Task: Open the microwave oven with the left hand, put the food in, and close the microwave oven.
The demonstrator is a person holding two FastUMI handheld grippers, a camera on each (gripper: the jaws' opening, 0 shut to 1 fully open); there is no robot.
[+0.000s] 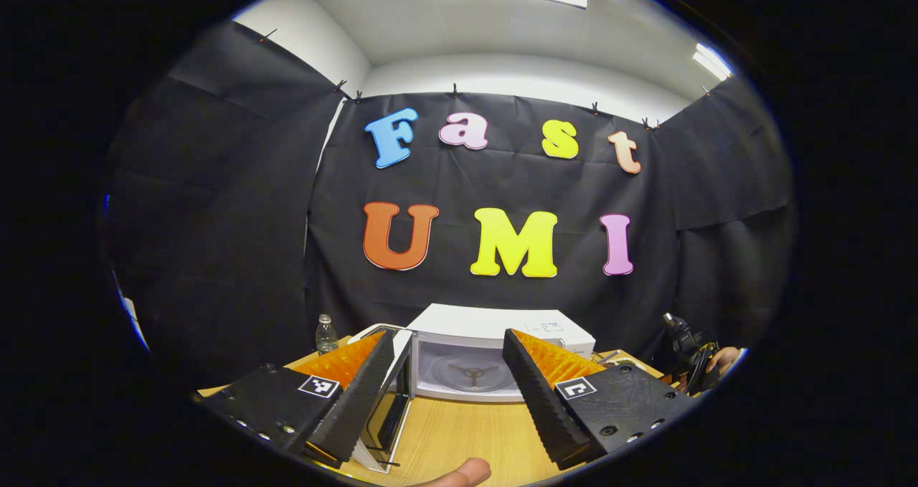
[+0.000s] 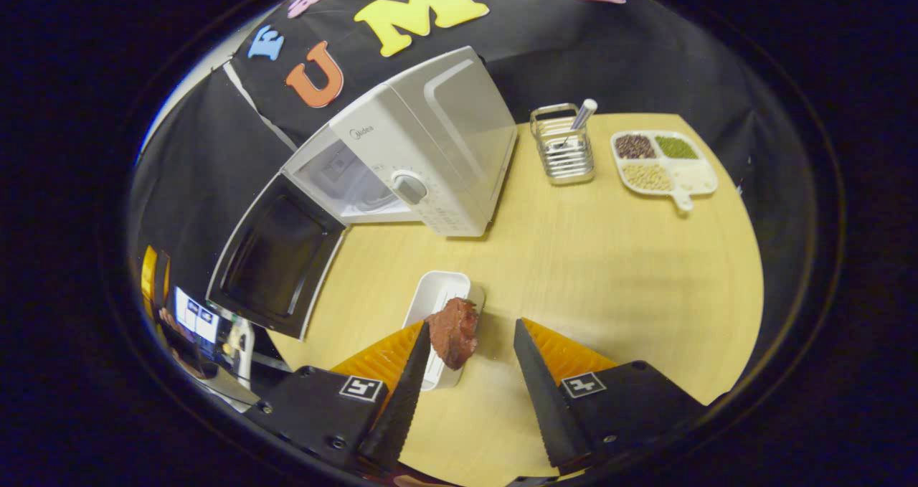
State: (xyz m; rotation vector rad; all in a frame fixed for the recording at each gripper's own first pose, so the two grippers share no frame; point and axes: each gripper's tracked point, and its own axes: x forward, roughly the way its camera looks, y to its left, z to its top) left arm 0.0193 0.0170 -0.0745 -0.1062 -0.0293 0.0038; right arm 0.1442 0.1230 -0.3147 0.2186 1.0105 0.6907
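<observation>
The white microwave oven (image 1: 502, 343) sits partly behind both spread fingers in the left gripper view, its control side covered. Its open dark-glass door (image 1: 391, 408) is half hidden by the left finger. In the right gripper view, the white rectangular tray (image 2: 437, 308) disappears under the reddish-brown chunk of meat (image 2: 453, 333) and behind a finger. The cavity's depths can't be made out.

Light wood table (image 2: 595, 257). White microwave (image 2: 423, 157) at far left, door (image 2: 276, 261) swung open. Small white tray (image 2: 434, 308) near centre front, carrying a reddish-brown piece of food (image 2: 453, 333). Wire rack (image 2: 563, 150) at far side; divided dish (image 2: 663, 161) of beans to its right. Clear bottle (image 1: 326, 334) left of the microwave.
</observation>
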